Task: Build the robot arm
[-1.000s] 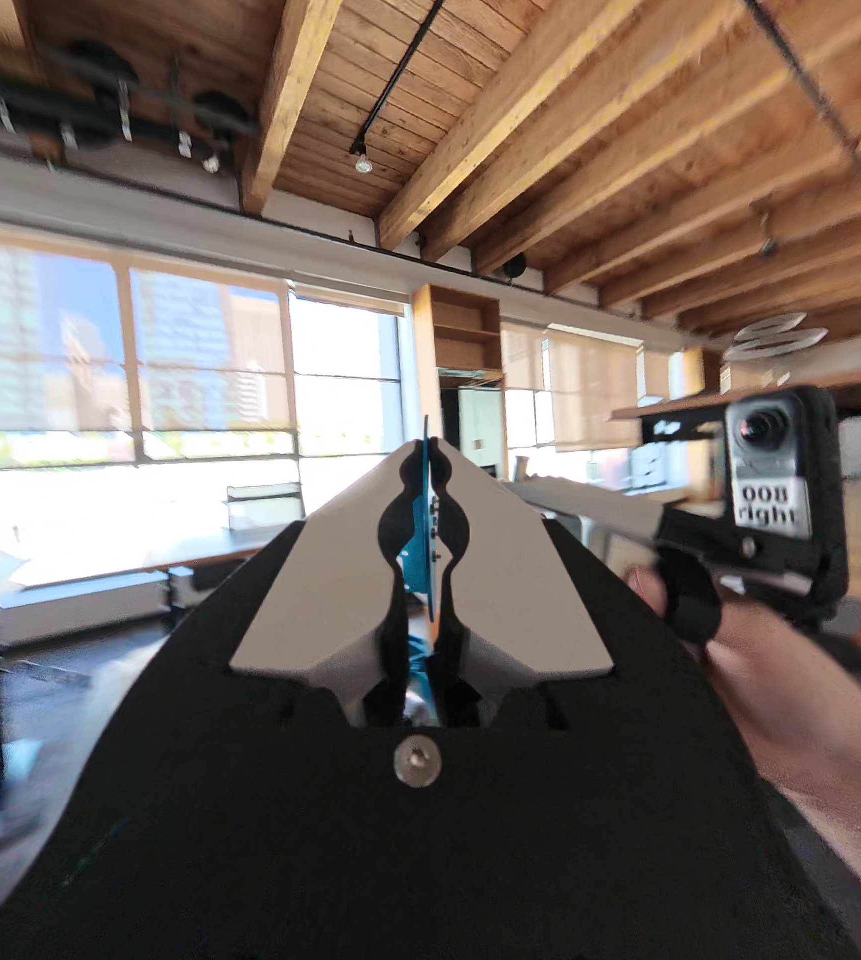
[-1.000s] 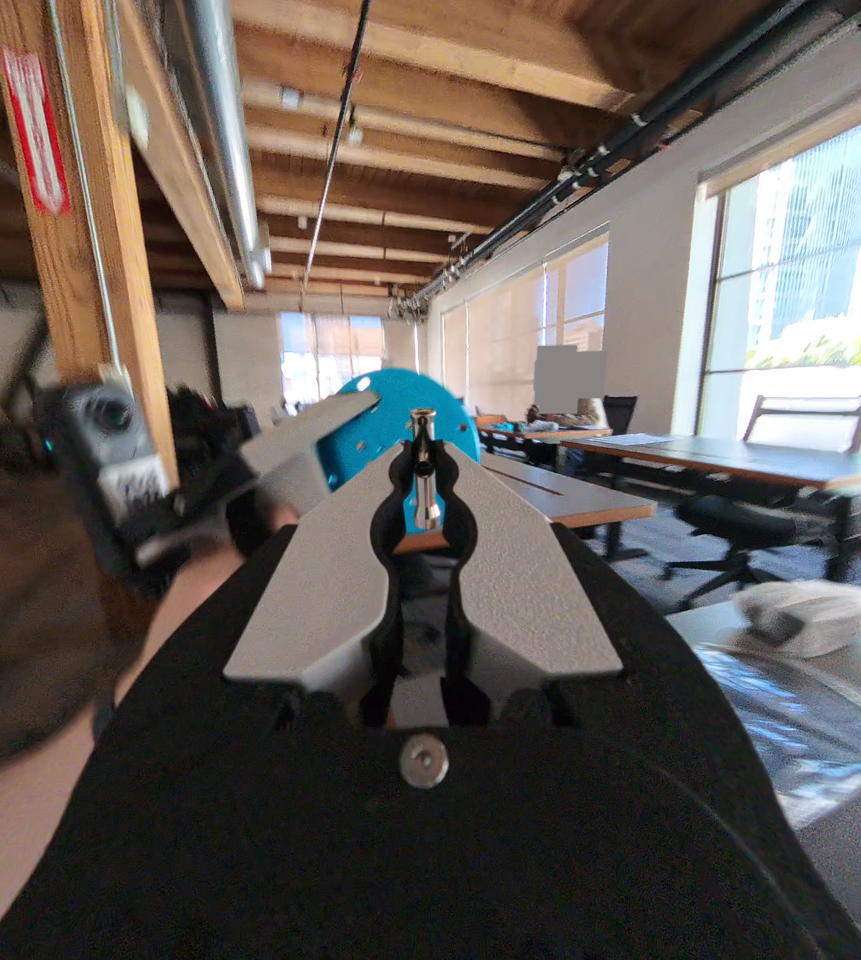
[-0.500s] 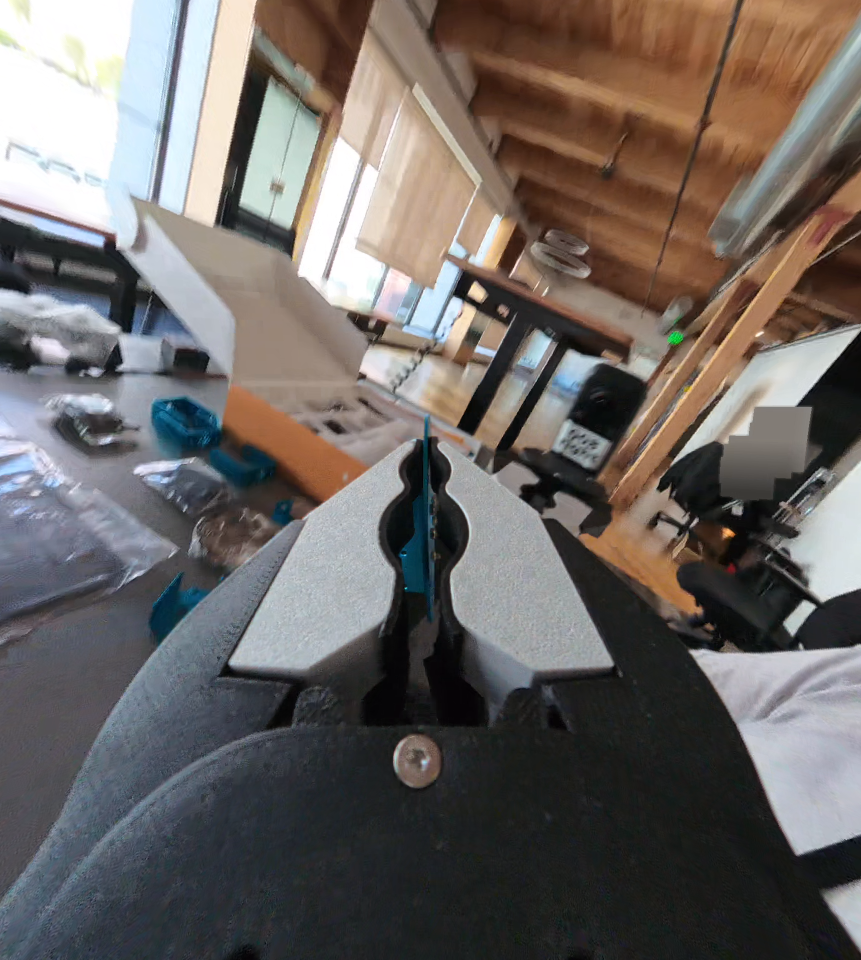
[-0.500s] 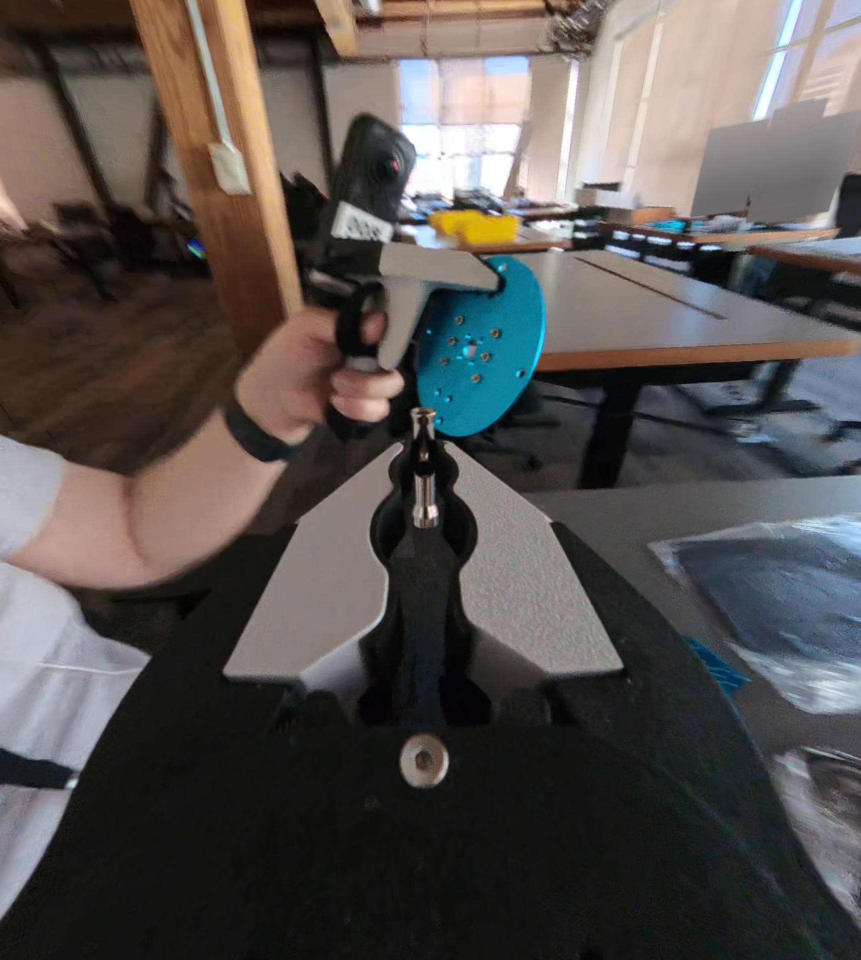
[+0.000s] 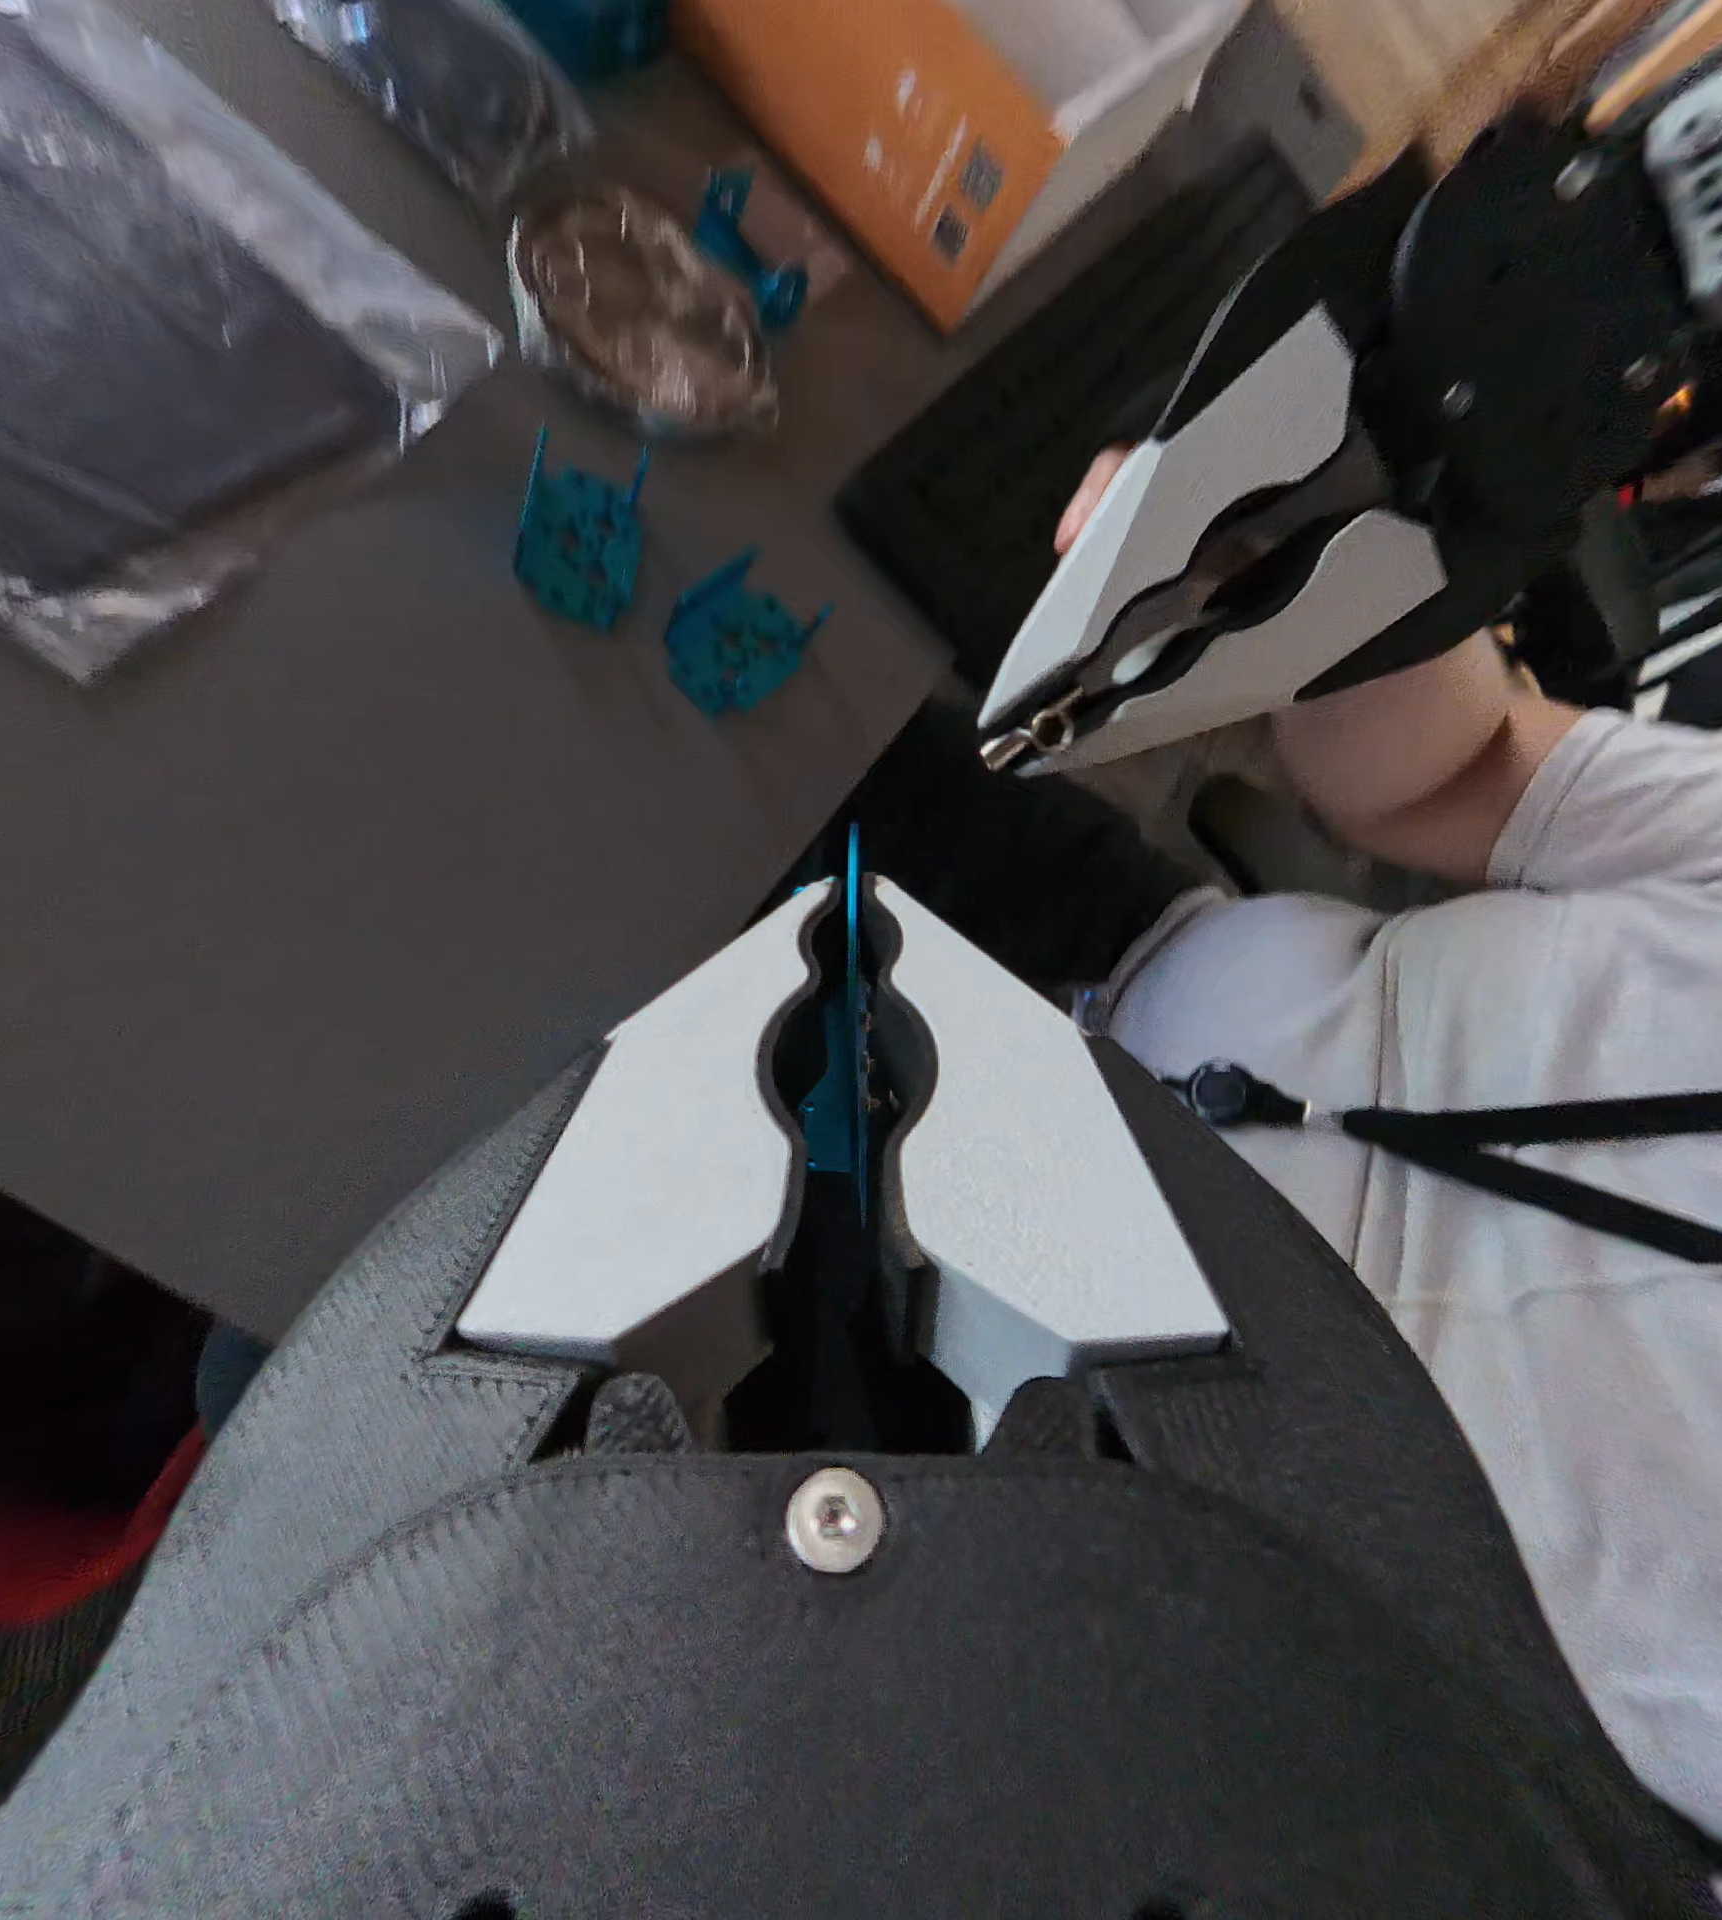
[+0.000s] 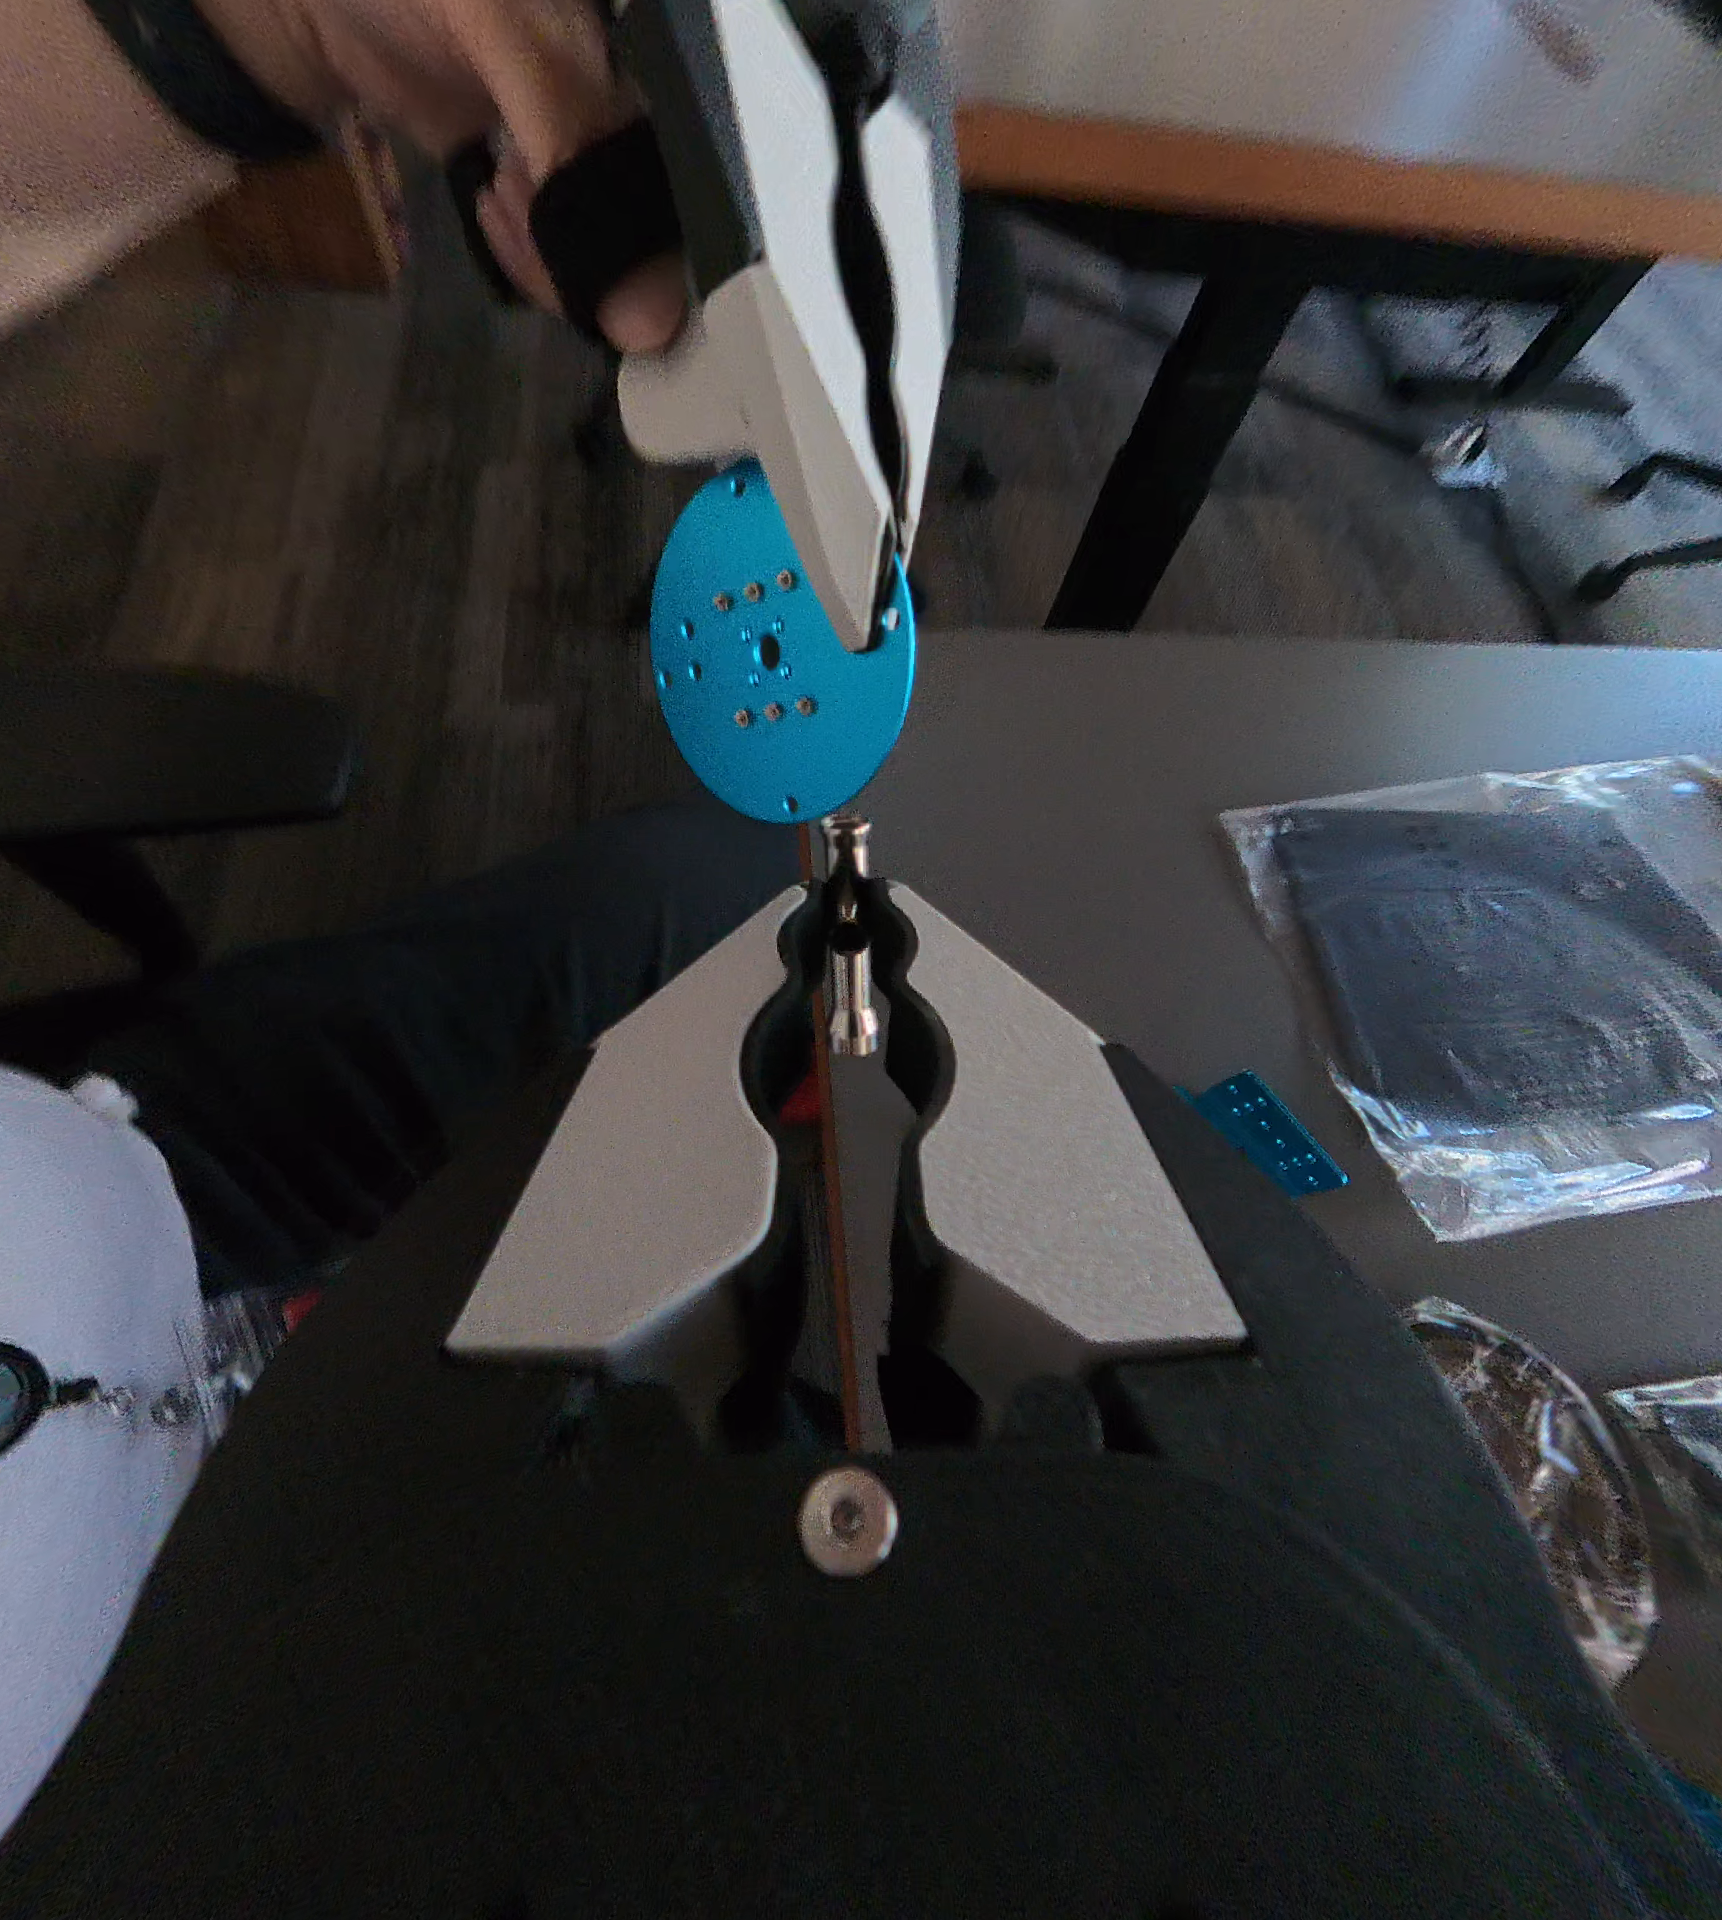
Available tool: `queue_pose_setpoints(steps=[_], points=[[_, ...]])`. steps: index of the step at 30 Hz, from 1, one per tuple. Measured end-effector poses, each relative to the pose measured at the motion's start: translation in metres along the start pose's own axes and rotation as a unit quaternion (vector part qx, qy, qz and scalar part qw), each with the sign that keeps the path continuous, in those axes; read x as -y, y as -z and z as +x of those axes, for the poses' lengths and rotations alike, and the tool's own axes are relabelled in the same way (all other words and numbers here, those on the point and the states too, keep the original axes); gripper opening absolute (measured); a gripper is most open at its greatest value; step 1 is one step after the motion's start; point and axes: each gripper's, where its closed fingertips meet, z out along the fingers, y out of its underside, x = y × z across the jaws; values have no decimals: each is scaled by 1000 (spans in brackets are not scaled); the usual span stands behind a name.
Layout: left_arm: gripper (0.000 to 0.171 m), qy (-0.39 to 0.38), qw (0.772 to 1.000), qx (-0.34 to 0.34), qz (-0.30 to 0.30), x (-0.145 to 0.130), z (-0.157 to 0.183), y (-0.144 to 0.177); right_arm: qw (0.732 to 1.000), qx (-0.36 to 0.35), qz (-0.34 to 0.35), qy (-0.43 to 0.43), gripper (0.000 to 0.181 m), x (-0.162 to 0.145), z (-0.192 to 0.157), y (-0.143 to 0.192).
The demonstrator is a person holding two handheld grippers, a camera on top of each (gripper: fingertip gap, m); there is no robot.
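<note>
Left gripper jaws clamped on thin round blue metal disc with small holes, edge-on between jaws. Right gripper jaws clamped on small silver metal standoff, tip protruding past jaws, just below disc rim. Two blue perforated metal brackets on dark grey table, ahead-left of left jaws.

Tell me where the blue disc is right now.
The blue disc is pinched by its edge in the left tool, upper centre of the right wrist view, hanging just above the metal standoff held in the right tool.
</note>
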Motion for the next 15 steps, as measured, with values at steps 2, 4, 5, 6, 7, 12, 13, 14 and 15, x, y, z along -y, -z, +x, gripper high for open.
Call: queue_pose_setpoints(steps=[2,4,5,6,7,12,13,14,15], points=[[0,32,998,2,-46,-16,-22,3,991,20,-118,50,7,-14,6,-27],[0,70,994,-11,-86,-32,-36,11,972,38,-221,66,7,-24,22,-52],[0,81,992,-14,-92,-38,-41,16,965,32,-252,63,7,-26,36,-64],[0,91,991,-19,-92,-41,-45,21,959,36,-277,53,7,-28,45,-76],[0,104,990,-29,-91,-44,-47,25,951,54,-302,40,7,-34,47,-85],[0,130,985,-73,-87,-58,-50,37,931,68,-357,17,7,-64,65,-115],[0,131,985,-73,-90,-61,-52,37,930,80,-358,4,7,-67,64,-117],[0,133,984,-75,-96,-64,-54,37,929,88,-358,-5,8,-70,63,-119],[0,135,982,-79,-102,-67,-55,37,932,90,-351,-8,7,-69,64,-120]])
